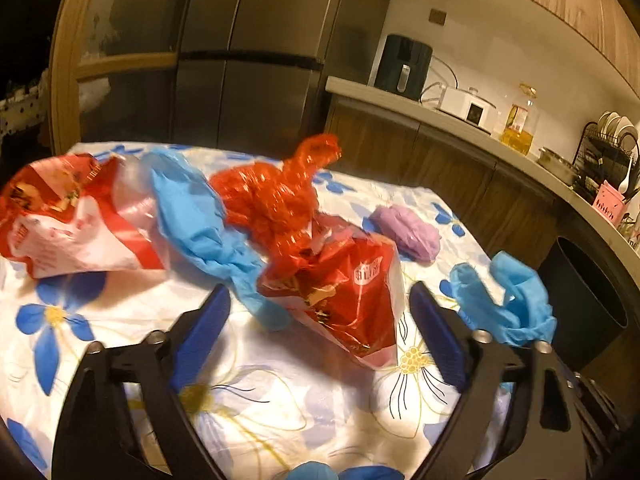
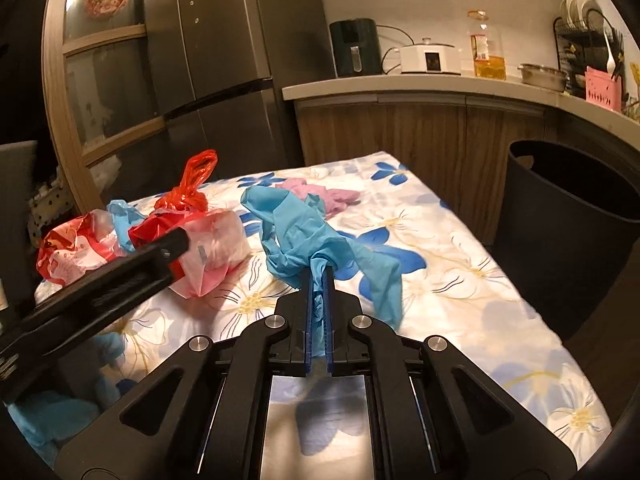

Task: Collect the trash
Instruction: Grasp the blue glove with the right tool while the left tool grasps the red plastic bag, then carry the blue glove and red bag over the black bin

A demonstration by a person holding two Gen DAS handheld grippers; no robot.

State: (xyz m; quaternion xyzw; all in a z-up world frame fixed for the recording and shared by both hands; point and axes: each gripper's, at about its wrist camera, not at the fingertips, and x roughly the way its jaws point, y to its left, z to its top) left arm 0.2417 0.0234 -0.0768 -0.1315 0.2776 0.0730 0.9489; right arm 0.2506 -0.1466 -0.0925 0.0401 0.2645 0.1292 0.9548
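A table under a flowered cloth [image 2: 460, 280] is standing in a kitchen, with a steel fridge [image 2: 224, 60] behind its far edge and a black bin [image 2: 568, 240] off its right edge. The right gripper [image 2: 319, 280] is clamping a blue glove [image 2: 312, 232], lifted over the table's middle. The left gripper [image 1: 320, 300] is gaping around a red snack wrapper [image 1: 344, 292], its pads not touching. A purple glove [image 1: 406, 232] is lying near the far edge.
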